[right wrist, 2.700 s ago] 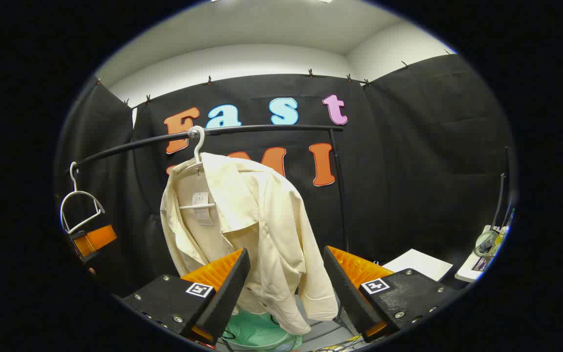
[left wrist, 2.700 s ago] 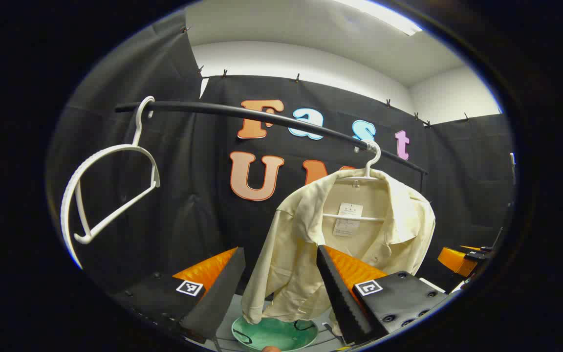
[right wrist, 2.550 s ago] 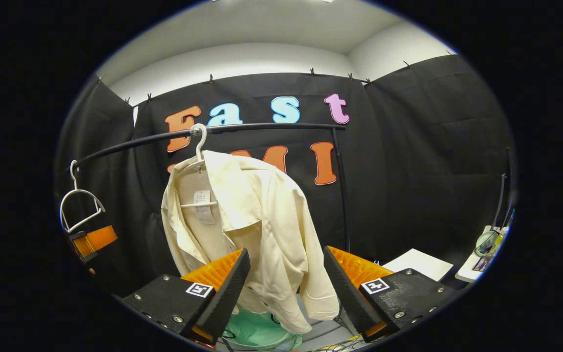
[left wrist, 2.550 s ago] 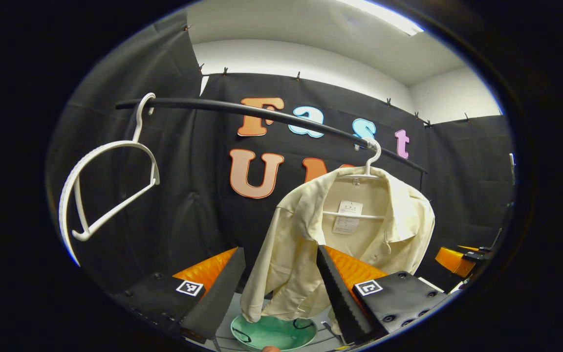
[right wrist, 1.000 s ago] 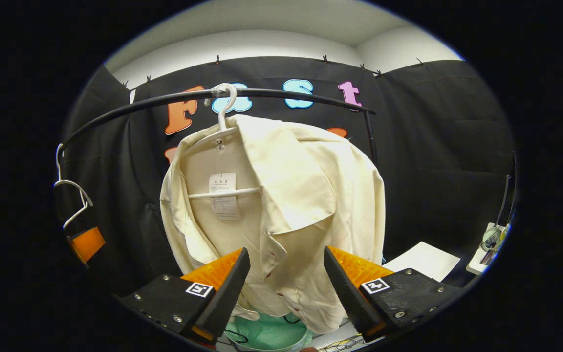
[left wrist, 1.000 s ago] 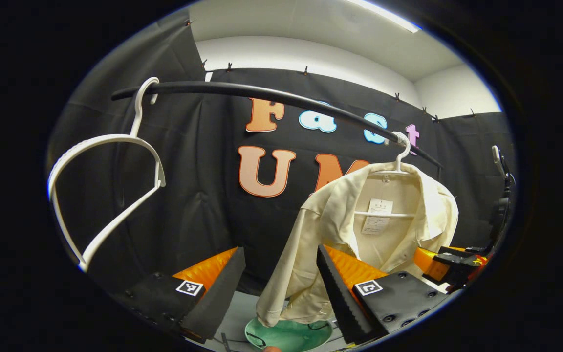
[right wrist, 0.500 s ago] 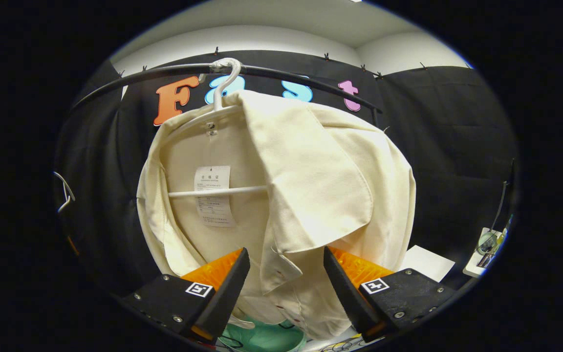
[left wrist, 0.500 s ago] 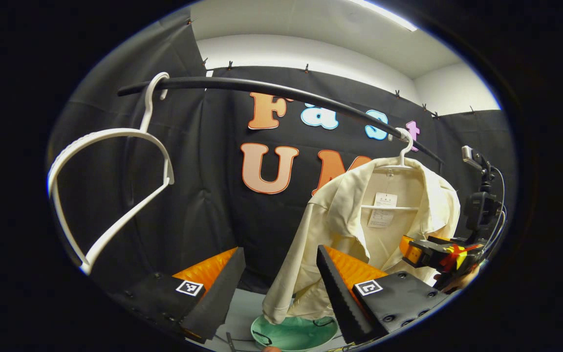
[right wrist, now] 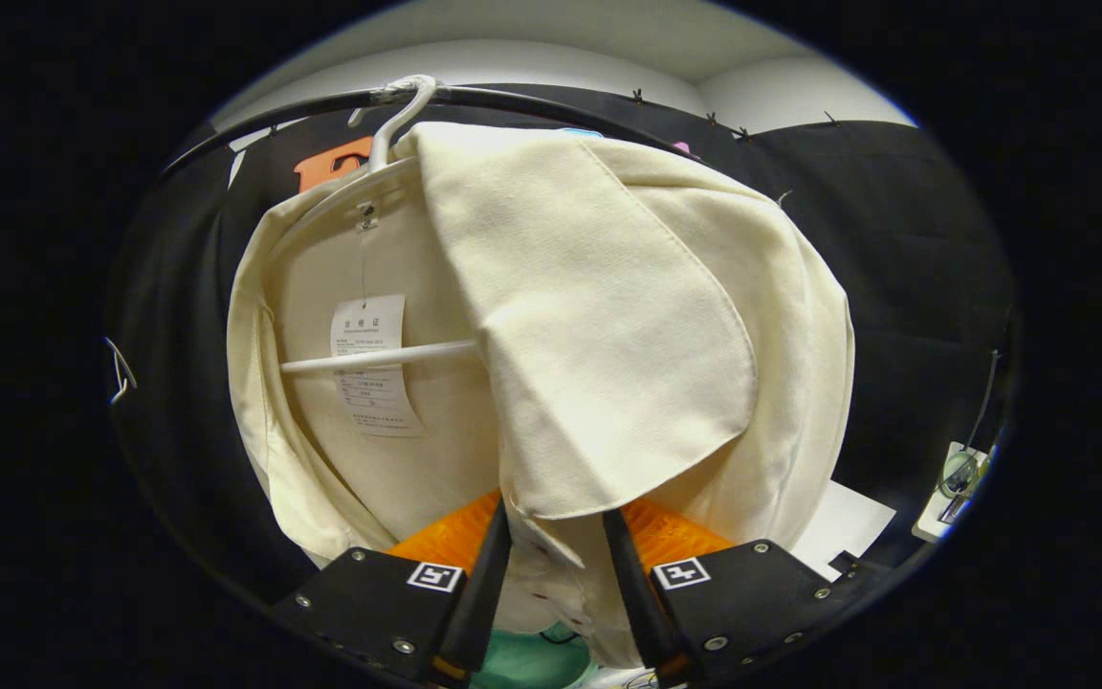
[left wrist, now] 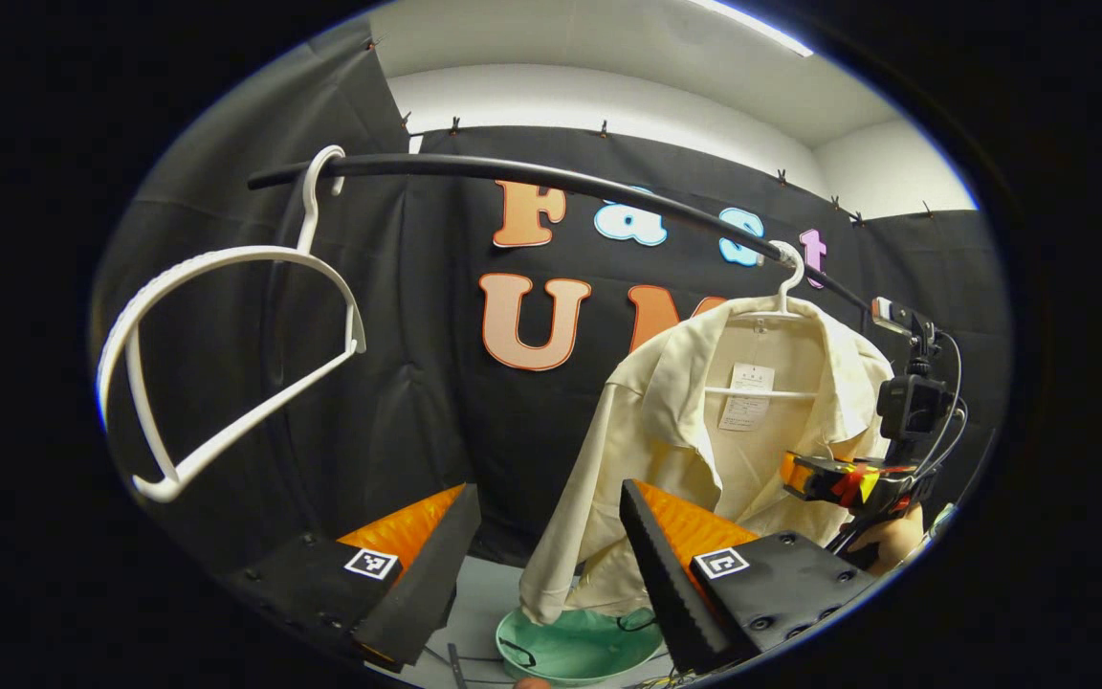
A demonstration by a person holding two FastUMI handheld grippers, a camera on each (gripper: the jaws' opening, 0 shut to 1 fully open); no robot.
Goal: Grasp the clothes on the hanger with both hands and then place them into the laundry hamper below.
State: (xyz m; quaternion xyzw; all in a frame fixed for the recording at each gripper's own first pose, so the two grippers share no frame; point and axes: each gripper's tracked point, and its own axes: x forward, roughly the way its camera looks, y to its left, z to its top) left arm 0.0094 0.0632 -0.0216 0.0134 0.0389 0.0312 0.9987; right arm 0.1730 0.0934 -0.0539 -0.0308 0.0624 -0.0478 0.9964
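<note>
Right gripper nearly closed around shirt front edge hanging on hanger dead ahead, left gripper spread wide and farther off, shirt up to its right, hamper directly below.

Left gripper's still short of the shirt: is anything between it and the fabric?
Nothing visible. The left gripper is open, with bare space ahead to the cream shirt hanging over the green hamper.

Black cloth wall hangs clipped below a white plaster wall and white ceiling, where a long bright ceiling light strip glows. A black curved metal rail crosses in front.
</note>
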